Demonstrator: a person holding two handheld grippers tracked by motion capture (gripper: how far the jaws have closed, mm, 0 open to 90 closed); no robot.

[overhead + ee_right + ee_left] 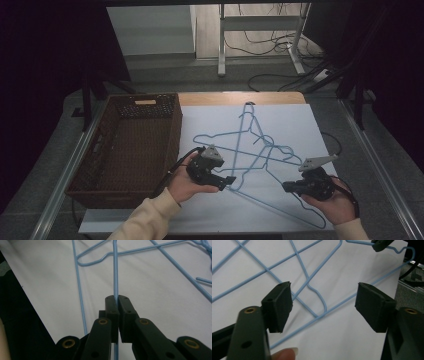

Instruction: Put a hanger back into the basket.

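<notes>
Blue wire hangers (pixel 250 145), several, tangled in a loose heap on the white sheet (pixel 295 125) covering the table, just right of a brown wicker basket (pixel 125 145). Right gripper (pixel 286 187): jaws pinched tight on one hanger wire near the front right of the heap. Left gripper (pixel 231 179): jaws standing wide, nothing pressed between them, poised over crossing wires at the heap's front left.

The tabletop (pixel 300 210) is seen from above and in front, looking forward and down. Each tongs view is taken close, low along its own jaws. The blue hangers (pixel 260 150) on the white sheet (pixel 295 125) are shared by all three.
</notes>
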